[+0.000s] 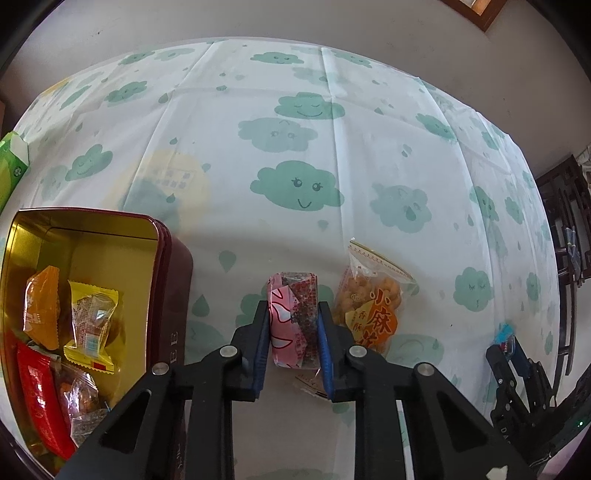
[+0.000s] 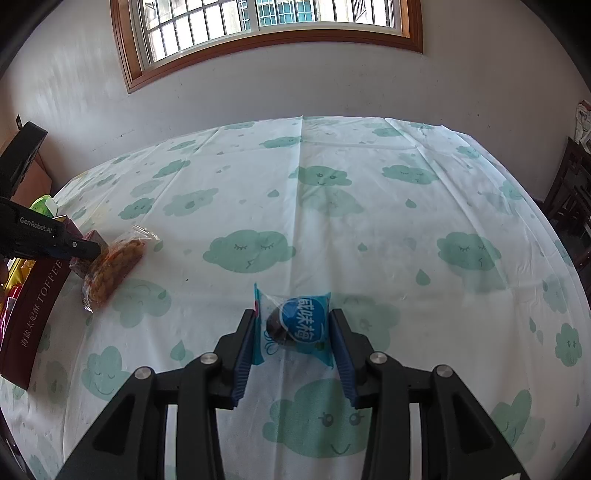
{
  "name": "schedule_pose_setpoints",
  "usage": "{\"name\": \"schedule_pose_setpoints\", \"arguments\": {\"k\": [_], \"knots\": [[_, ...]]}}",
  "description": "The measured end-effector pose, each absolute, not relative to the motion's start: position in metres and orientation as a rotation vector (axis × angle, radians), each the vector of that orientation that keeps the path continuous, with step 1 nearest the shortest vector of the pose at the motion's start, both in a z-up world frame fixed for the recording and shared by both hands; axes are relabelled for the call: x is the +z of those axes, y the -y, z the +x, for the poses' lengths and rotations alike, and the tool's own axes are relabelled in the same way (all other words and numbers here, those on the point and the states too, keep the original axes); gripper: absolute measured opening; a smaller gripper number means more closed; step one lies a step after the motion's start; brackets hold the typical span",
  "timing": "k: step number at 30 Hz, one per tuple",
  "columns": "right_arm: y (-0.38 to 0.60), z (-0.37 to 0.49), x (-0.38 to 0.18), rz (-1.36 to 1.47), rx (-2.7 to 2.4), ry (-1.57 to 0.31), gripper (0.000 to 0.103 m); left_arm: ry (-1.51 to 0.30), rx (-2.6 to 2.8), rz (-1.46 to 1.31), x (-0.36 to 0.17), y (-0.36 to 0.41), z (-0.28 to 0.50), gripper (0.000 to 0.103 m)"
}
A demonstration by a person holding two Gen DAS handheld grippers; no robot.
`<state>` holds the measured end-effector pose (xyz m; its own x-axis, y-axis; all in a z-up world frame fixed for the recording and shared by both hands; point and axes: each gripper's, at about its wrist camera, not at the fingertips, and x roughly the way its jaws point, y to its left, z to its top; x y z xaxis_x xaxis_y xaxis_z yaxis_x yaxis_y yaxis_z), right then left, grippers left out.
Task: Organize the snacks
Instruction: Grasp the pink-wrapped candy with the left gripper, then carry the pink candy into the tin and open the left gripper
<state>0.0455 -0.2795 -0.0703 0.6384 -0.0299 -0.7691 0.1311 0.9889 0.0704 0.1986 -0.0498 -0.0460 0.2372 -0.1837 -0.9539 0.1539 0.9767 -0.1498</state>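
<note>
My left gripper point(image 1: 293, 317) is shut on a pink wrapped snack point(image 1: 293, 321), held just above the tablecloth. A clear bag of fried twists point(image 1: 369, 299) lies right of it; it also shows in the right wrist view point(image 2: 110, 266). A dark red toffee tin point(image 1: 173, 295) with a gold inside stands to the left and holds several wrapped snacks point(image 1: 92, 321). My right gripper point(image 2: 293, 325) is shut on a blue plum packet point(image 2: 295, 325). The right gripper also shows at the left wrist view's right edge point(image 1: 509, 350).
A cloud-print tablecloth point(image 2: 332, 221) covers the table. A green carton point(image 1: 11, 162) stands at the far left. A wall with a window point(image 2: 266, 22) is behind the table. Dark wooden chairs point(image 2: 569, 199) stand at the right.
</note>
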Motion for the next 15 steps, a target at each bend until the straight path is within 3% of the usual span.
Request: {"name": "schedule_pose_setpoints", "arguments": {"k": [7,15], "knots": [[0.279,0.046,-0.070,0.124,-0.093,-0.874,0.041,-1.288,-0.273,-0.010,-0.028,0.050,0.185,0.020],[0.279,0.047,-0.070,0.109,-0.098,-0.878,0.041,-1.146,-0.333,0.054,0.040,0.037,0.163,0.020]]}}
